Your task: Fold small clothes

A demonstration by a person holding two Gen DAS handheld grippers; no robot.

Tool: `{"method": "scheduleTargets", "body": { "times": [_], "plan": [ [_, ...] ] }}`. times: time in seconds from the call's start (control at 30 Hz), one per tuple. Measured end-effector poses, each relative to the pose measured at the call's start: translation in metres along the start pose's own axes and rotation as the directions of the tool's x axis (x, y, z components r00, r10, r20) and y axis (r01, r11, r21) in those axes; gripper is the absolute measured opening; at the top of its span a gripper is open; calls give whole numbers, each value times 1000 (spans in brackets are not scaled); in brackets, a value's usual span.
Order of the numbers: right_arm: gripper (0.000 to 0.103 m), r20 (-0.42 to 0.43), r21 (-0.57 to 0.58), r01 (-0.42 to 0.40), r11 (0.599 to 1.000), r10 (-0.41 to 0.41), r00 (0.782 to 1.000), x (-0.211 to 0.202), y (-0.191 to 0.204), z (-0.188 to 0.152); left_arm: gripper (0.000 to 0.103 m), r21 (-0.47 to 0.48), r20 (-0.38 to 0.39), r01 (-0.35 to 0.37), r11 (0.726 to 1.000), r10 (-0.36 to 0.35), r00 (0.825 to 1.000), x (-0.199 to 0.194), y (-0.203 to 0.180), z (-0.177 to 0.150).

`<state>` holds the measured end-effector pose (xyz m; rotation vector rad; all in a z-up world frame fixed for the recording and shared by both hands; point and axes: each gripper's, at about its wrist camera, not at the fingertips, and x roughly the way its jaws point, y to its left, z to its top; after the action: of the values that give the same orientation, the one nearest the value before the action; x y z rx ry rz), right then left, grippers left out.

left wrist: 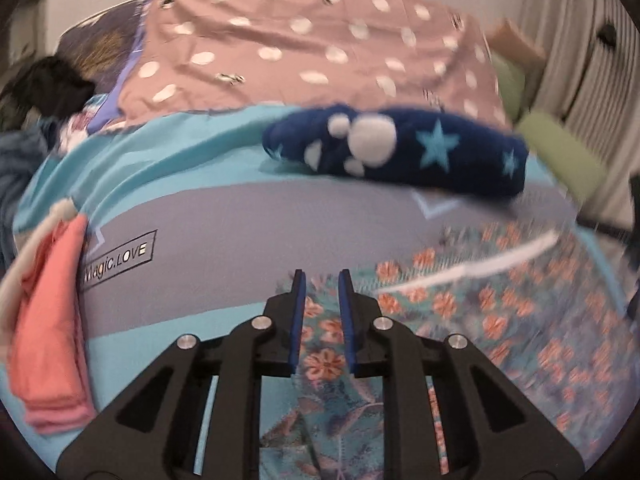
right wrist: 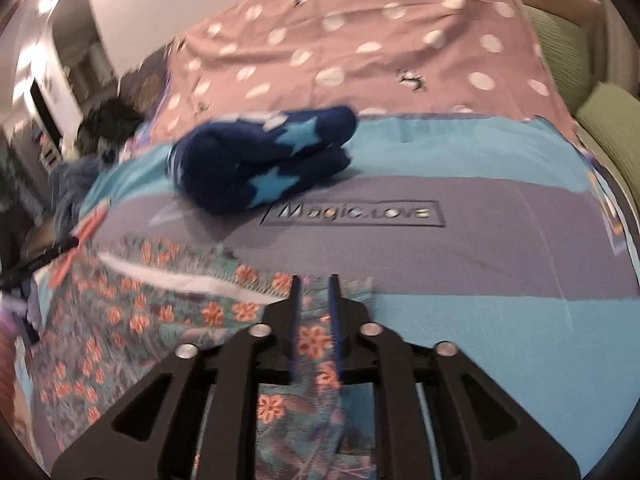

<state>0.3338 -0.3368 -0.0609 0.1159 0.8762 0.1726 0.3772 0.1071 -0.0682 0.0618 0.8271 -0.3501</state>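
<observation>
A: Start at the jaws. What does the left gripper show?

B: Its two blue pads stand a narrow gap apart, and the floral garment runs through that gap. I cannot tell whether the pads press on the cloth; they look slightly clear of it.

A: And the right gripper?

B: Much the same: a narrow gap with the same floral garment between the pads, and the contact is too blurred to tell.

A: Where does the garment lie?

B: Flat on the bedspread, spreading toward three o'clock from the left jaws and toward nine o'clock from the right. A white band crosses it.

A: Further out?

B: In the left view, a folded coral garment lies at nine o'clock and a rolled navy star-print piece at one o'clock. In the right view that navy roll sits at eleven o'clock, just beside the "Magic.LOVE" label. At twelve o'clock lies a pink dotted cover, with green cushions at its two o'clock edge.
</observation>
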Motion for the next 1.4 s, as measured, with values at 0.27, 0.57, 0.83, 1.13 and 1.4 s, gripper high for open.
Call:
{"method": "scheduleTargets", "body": {
  "times": [0.27,0.57,0.83,1.13,1.4],
  "plan": [
    [25,-8,-40,51,998,-52,999,19,1,-14,22,126,-34,-70,990,75,997,19,-12,-14],
    [0,99,35,41,999,-45,994,-5,-15,-11,0,118,43,-95,988,91,995,2,-8,-18],
    [21,69,39,-5,999,2,998,-8,-22,-10,26,38,10,-57,998,56,998,3,11,-17],
    [0,60,-18,102,995,-100,993,10,-7,-11,4,184,44,-125,975,119,992,10,-18,-15],
    [0,96,176,35,984,-53,994,-5,-52,-6,6,3,85,-78,997,77,993,3,17,-2]
  ]
}}
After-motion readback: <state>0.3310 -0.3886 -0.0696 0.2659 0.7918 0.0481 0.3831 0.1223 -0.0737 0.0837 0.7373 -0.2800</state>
